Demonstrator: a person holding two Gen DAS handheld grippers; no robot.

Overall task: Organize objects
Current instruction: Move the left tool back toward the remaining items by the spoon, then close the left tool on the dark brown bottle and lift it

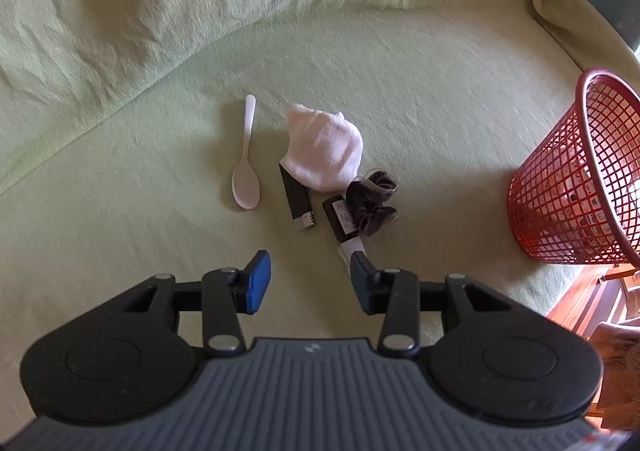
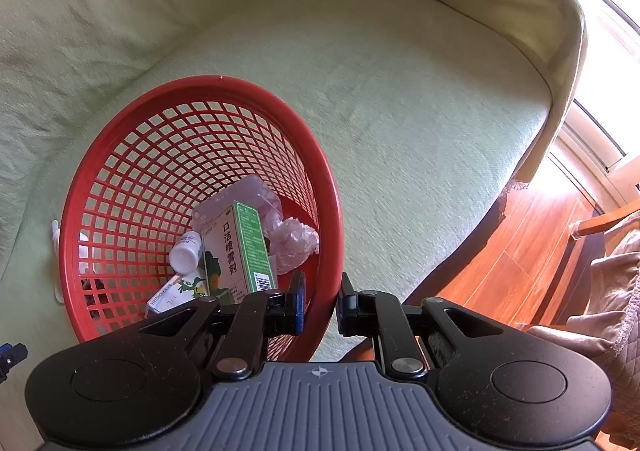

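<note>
1. At the bottom of the left wrist view, the left gripper [image 1: 310, 285] is seen with its blue pads apart and nothing held between them, above the green sofa cover [image 1: 440, 91].
2. Just beyond its right fingertip, a small dark box with a white label [image 1: 339, 219] is found, with a dark grey sock [image 1: 372, 203] lying against its right side.
3. Slightly left of these, a dark flat bar with a pale end [image 1: 298, 203] is seen, its far end covered by a white knitted cloth [image 1: 324, 149].
4. Further left, near the middle of the frame, a white plastic spoon [image 1: 246, 167] lies apart from the rest, bowl towards the camera.
5. At the right edge, the red mesh basket [image 1: 560, 191] stands well apart from the pile.
6. In the right wrist view, the right gripper [image 2: 320, 303] is clamped on the basket's near rim at lower centre.
7. Inside the basket, a green and white carton [image 2: 236, 247], a white bottle [image 2: 185, 254], another small box [image 2: 176, 295] and crumpled plastic [image 2: 292, 243] are seen.
</note>
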